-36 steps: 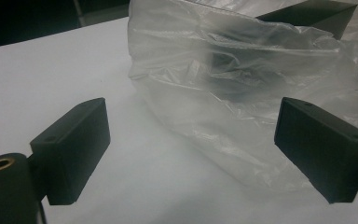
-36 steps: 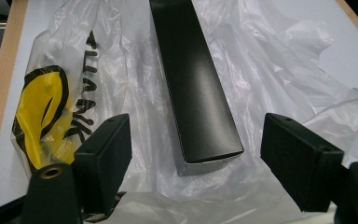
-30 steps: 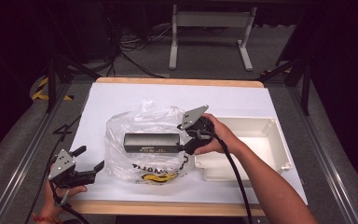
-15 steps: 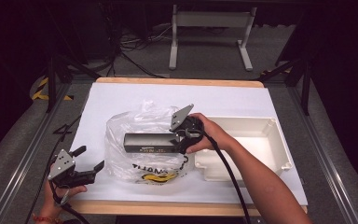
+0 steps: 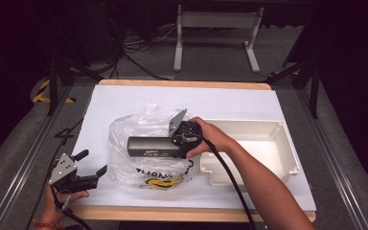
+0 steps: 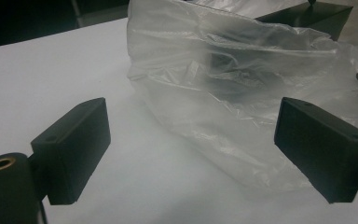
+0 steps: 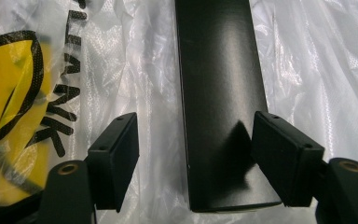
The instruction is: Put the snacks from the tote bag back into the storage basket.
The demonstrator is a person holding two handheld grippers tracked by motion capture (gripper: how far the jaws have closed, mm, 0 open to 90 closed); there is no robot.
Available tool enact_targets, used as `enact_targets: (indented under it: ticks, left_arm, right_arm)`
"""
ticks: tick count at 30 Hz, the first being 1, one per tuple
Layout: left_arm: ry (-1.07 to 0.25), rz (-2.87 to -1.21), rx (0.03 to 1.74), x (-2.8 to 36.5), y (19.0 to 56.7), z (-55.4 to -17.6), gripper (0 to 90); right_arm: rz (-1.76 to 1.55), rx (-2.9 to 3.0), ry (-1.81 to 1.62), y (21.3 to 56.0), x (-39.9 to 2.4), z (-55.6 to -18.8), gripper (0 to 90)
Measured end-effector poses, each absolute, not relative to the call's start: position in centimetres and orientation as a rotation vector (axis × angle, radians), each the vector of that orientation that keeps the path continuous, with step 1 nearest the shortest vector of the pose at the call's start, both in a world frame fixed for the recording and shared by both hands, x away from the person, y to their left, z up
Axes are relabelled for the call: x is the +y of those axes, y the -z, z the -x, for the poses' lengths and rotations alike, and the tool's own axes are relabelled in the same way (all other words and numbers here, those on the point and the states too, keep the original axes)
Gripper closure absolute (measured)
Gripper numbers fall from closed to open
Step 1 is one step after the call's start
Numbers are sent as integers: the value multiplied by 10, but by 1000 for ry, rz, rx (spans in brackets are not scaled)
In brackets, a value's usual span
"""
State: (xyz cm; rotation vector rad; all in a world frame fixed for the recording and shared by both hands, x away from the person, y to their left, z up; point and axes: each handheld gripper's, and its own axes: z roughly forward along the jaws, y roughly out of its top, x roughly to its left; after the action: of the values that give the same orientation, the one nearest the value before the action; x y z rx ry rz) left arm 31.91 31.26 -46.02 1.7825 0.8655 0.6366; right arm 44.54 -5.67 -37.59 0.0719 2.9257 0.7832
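A long black box (image 5: 148, 146) lies on a crumpled clear plastic bag (image 5: 124, 134) with yellow and black print, in the middle of the white table. My right gripper (image 5: 173, 146) is at the box's right end, with the jaws on either side of it. In the right gripper view the box (image 7: 219, 93) runs up between the jaws of my right gripper (image 7: 196, 154). They have just been closing; the right pad is at the box's edge and a gap stays at the left pad. My left gripper (image 5: 93, 161) stands open near the front left, facing the bag (image 6: 242, 93).
A shallow cream tray (image 5: 278, 125) sits to the right of the bag, beside the right forearm. White paper (image 5: 124, 98) covers the table top. Black cables trail from both grippers toward the front edge. A metal stand is on the floor beyond the table.
My right gripper has moved left, from above the tray's near corner to the box's right end, and its jaws have narrowed around the box. The left gripper has stayed put.
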Motion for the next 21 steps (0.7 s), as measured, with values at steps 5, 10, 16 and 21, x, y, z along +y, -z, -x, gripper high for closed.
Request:
enact_targets:
  ticks: [5,10,16,21]
  left_arm:
    - [-638,-1780,865,313,460,-319,113]
    - [-635,-1783,863,312,460,-319,113]
    - [-632,-1791,861,313,460,-319,113]
    - [-631,-1796,862,313,460,-319,114]
  right_arm:
    - [-75,2924,-757,375,-55,-448,317]
    - [-99,2912,-736,376,-56,-452,315]
    - [-122,2913,-684,379,-56,-457,298]
    - [-109,2947,-622,385,-53,-458,324]
